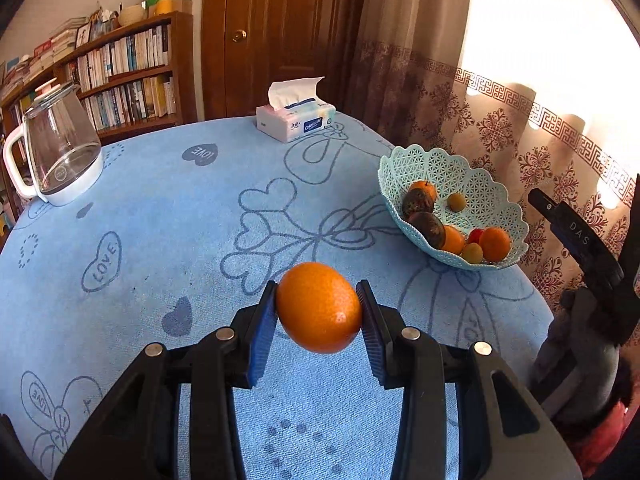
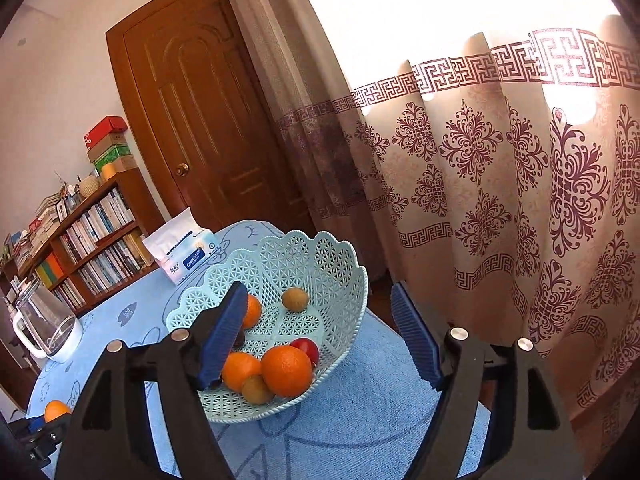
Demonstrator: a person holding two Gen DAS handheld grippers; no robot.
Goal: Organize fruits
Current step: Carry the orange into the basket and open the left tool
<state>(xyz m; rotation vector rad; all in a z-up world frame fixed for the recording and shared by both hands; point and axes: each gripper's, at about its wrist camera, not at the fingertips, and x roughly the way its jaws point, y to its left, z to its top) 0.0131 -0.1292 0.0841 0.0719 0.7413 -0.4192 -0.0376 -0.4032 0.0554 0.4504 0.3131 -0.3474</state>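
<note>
Orange peel, glossy and dimpled, sits clamped between the ribbed blue pads of the left gripper (image 1: pixel 319 309), and that orange (image 1: pixel 319 307) hangs clear above the tablecloth (image 1: pixel 168 240) with no support beneath it, so the hold is firm; from this camera the basket (image 1: pixel 492 196) waits at about two o'clock, well apart from the fruit, near the table's edge by the curtain (image 1: pixel 500 132). Over on the other side, the right gripper (image 2: pixel 320 334) has its jaws spread wide and empty, nothing pressed between the pads, hovering just in front of the basket's near rim. Inside that pale mint lattice bowl, scalloped and stiff plastic, several fruits already lie: round oranges, small tan-green ones, a shiny red one at the bowl's four o'clock, and two dark smooth ones seen from the left camera. My read is that the sorting is well advanced, with this carried orange still to be delivered; no other loose fruit shows on the soft, terry-looking blue cloth. A glass jug (image 1: pixel 60 152) stands at ten o'clock, a tissue pack (image 1: pixel 296 120) at twelve
</note>
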